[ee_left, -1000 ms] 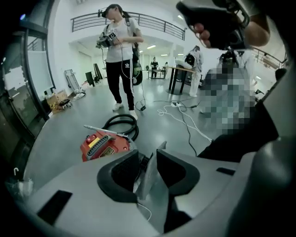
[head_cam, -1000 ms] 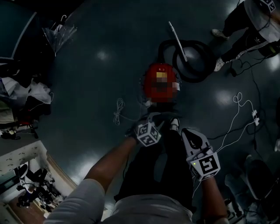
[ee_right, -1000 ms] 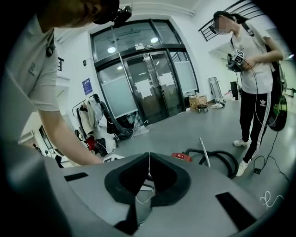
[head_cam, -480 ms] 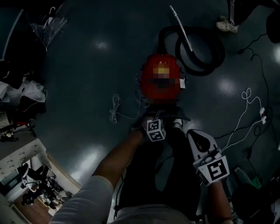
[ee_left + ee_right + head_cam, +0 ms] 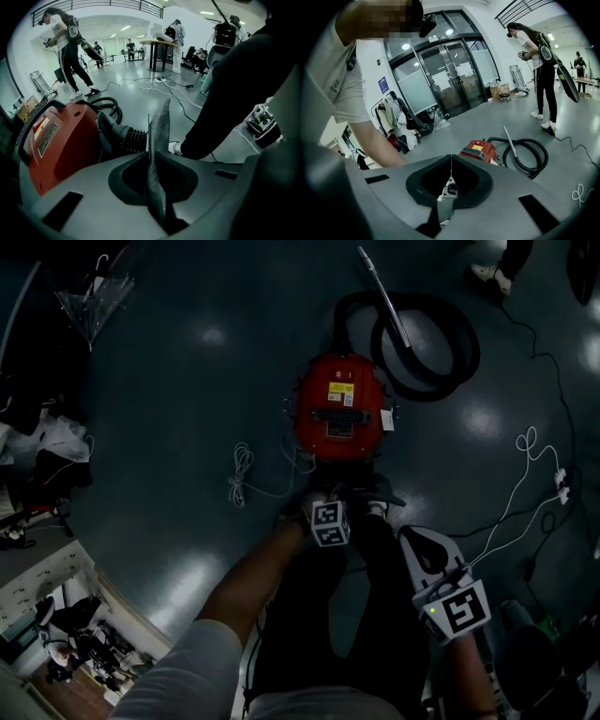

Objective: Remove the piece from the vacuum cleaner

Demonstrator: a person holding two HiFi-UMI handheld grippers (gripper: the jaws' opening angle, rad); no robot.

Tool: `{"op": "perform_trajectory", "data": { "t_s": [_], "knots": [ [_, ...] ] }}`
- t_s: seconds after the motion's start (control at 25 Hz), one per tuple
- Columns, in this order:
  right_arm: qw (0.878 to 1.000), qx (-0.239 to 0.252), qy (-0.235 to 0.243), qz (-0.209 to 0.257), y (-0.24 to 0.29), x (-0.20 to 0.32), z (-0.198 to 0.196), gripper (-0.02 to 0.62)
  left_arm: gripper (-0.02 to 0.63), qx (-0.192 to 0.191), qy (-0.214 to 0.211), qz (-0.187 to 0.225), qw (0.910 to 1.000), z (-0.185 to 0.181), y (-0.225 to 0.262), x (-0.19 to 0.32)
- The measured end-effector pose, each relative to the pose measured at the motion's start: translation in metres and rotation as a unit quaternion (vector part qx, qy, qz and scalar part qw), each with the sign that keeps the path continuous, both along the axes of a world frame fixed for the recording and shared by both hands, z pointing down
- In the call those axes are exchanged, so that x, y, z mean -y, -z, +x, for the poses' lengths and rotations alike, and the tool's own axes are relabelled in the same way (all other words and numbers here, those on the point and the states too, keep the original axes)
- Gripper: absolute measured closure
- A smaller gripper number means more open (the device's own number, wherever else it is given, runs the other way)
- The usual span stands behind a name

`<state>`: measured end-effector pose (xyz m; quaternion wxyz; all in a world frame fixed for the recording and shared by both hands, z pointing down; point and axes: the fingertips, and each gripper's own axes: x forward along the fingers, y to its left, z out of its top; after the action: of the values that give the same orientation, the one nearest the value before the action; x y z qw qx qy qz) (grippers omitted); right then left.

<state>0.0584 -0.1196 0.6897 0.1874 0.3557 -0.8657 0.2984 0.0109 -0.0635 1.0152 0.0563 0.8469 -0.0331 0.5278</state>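
The red vacuum cleaner sits on the dark floor, and its black hose lies coiled behind it with the metal wand laid across. My left gripper hangs just short of the cleaner's near end. In the left gripper view the red body and the ribbed hose socket lie just beyond the left gripper. Its jaws are closing, pads together, with nothing between them. My right gripper is held back at the lower right, shut and empty, and sees the cleaner from farther off.
A white power cord lies coiled left of the cleaner, and a long white cable runs across the floor on the right. A clear umbrella and piled clothes are at the left. A person's feet stand at the top right.
My left gripper has moved forward, closer to the cleaner's near end. The right gripper has drifted down and to the right. The person at the top right has stepped mostly out of view.
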Motion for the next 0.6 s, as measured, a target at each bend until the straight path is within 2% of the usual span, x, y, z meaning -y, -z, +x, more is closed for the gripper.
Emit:
{"op": "perform_trajectory", "data": {
  "t_s": [0.44, 0.6],
  "knots": [
    [1.000, 0.008, 0.005, -0.004, -0.006, -0.021, -0.004, 0.578, 0.578, -0.021, -0.041, -0.046, 0.9979, 0.001, 0.009, -0.030],
    [1.000, 0.000, 0.011, -0.006, -0.004, -0.029, -0.005, 0.578, 0.578, -0.028, -0.009, -0.056, 0.9980, -0.005, 0.030, -0.038]
  ]
}}
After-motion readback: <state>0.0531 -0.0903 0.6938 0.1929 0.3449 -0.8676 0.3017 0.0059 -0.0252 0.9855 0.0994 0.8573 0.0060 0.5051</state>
